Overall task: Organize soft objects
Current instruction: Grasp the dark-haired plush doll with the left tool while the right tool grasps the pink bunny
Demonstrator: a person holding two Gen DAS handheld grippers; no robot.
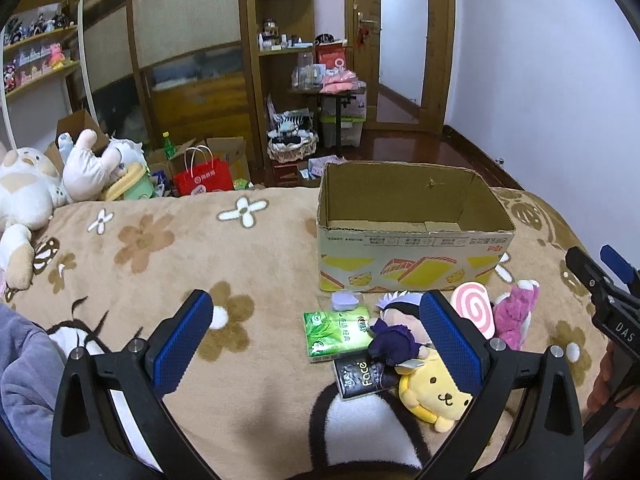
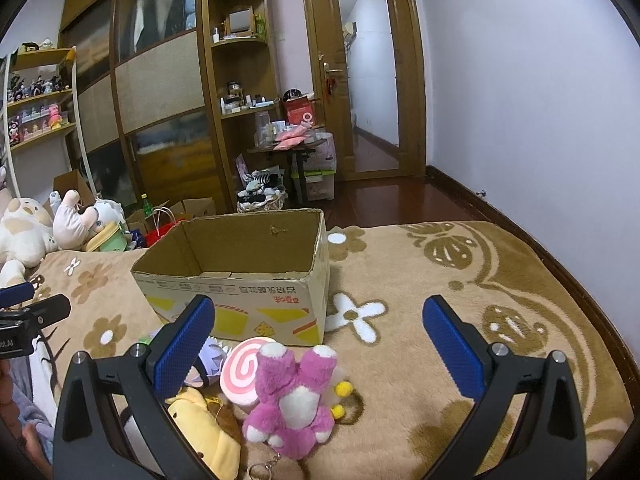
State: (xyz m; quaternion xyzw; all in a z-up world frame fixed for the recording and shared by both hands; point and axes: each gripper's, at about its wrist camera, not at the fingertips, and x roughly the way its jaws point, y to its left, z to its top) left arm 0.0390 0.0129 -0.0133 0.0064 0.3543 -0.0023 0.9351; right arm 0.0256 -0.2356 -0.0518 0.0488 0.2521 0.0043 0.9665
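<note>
An open cardboard box (image 1: 408,264) (image 2: 240,300) stands on the beige flowered blanket (image 1: 200,248). In front of it lie small soft toys: a yellow dog plush (image 1: 434,394) (image 2: 204,428), a purple-clad doll (image 1: 394,338), a pink swirl lollipop plush (image 1: 472,312) (image 2: 240,372), a pink bear plush (image 1: 514,316) (image 2: 296,400). A green tissue pack (image 1: 338,330) and a black pack (image 1: 362,374) lie beside them. My left gripper (image 1: 316,344) is open above the blanket, left of the toys. My right gripper (image 2: 318,346) is open over the pink bear; it also shows in the left wrist view (image 1: 600,280).
Large plush animals (image 1: 36,188) lie at the blanket's far left. Behind the bed are a red bag (image 1: 202,180), cartons, a wardrobe, shelves, a small table (image 1: 332,92) and a door. The blanket's right side (image 2: 460,264) is bare.
</note>
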